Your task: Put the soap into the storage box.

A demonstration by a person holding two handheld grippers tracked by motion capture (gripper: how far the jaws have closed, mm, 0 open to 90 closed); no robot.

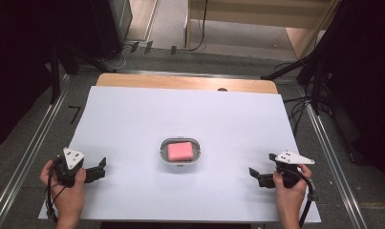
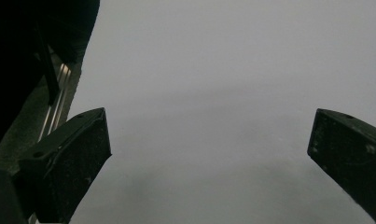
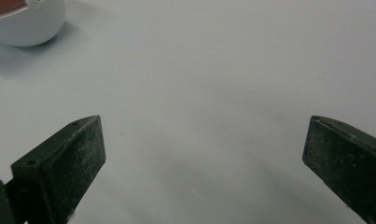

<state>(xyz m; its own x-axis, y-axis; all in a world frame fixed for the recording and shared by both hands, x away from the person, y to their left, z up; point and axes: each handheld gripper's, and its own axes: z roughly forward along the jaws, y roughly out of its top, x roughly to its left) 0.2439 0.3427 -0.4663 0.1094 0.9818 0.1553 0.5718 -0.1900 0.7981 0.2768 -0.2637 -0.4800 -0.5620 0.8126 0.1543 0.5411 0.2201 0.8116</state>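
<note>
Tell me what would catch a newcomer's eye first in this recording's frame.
The pink block in its small white dish stands out, alone at the middle of the white sheet covering the table. Next come the two black tools held low at the near edge, the left tool and the right tool, both open, empty and well apart from the dish.

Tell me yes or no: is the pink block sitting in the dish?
Yes, the pink block lies inside the oval dish at the middle of the white sheet.
</note>
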